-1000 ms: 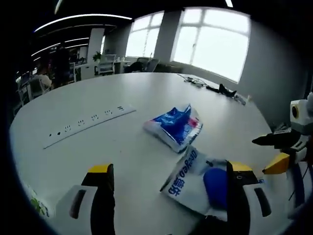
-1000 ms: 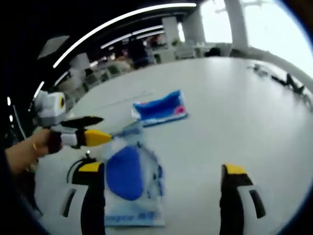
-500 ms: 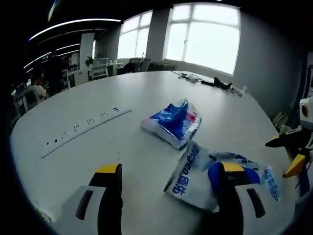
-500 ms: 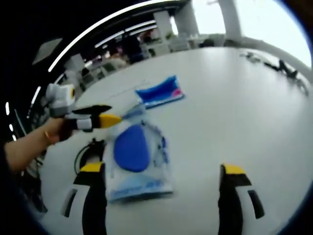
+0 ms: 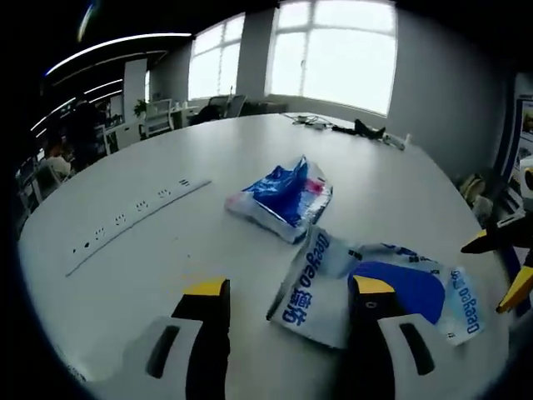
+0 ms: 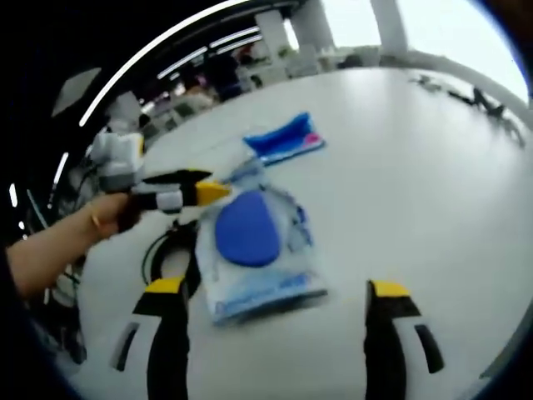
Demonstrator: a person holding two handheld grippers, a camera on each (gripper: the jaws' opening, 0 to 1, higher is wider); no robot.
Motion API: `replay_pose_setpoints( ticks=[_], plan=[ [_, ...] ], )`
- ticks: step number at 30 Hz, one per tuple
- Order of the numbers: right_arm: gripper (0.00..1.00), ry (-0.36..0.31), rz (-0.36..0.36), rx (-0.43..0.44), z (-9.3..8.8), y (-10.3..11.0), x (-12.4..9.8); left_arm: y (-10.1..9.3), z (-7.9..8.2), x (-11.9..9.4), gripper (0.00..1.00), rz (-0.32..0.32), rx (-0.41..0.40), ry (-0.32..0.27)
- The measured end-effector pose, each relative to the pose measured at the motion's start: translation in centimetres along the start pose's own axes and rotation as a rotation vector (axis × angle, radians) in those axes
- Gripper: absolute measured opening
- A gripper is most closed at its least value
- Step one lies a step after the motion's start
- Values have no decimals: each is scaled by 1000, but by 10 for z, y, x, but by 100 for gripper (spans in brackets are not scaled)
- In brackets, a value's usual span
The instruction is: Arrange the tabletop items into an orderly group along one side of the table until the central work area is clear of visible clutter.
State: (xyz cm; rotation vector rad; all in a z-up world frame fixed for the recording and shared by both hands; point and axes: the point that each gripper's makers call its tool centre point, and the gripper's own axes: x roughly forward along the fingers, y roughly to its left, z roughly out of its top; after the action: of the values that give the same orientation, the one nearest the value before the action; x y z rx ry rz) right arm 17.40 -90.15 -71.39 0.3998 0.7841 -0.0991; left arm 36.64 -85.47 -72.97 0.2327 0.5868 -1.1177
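I'm lining up both grippers, fingers apart, on the white-and-blue pouch point(image 5: 375, 287) mid-desk; next I judge: close on it

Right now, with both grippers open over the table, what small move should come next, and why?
Probably lower the right gripper a little and close on the near edge of the flat white packet with the blue oval. Its jaws stand open on either side of that edge, and the packet lies loose on the white table, apart from the crumpled blue and white bag.
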Motion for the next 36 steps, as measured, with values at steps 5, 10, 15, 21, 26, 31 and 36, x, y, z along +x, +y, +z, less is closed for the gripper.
replay_pose_setpoints(
  ticks=[5, 10, 15, 21, 26, 31, 36],
  plan=[
    [80, 8, -8, 35, -9, 10, -1, 1, -4, 1, 45, 1, 32, 16],
    [65, -17, -28, 70, -13, 17, 1, -2, -9, 3, 40, -14, 48, 31],
    [55, -4, -24, 76, -17, 22, 7, -3, -8, 3, 35, -10, 41, 35],
    [47, 19, -23, 115, -24, 22, 12, -6, -8, 4, 30, 4, 74, 38],
    [37, 22, -44, 85, -28, 18, 14, -3, -8, 4, 27, 9, 80, 45],
    [31, 26, -39, 80, -29, 20, 15, 0, -9, 4, 22, 24, 87, 52],
    [22, 33, -26, 83, -31, 22, 17, 0, -7, 2, 9, 24, 89, 51]
  ],
)
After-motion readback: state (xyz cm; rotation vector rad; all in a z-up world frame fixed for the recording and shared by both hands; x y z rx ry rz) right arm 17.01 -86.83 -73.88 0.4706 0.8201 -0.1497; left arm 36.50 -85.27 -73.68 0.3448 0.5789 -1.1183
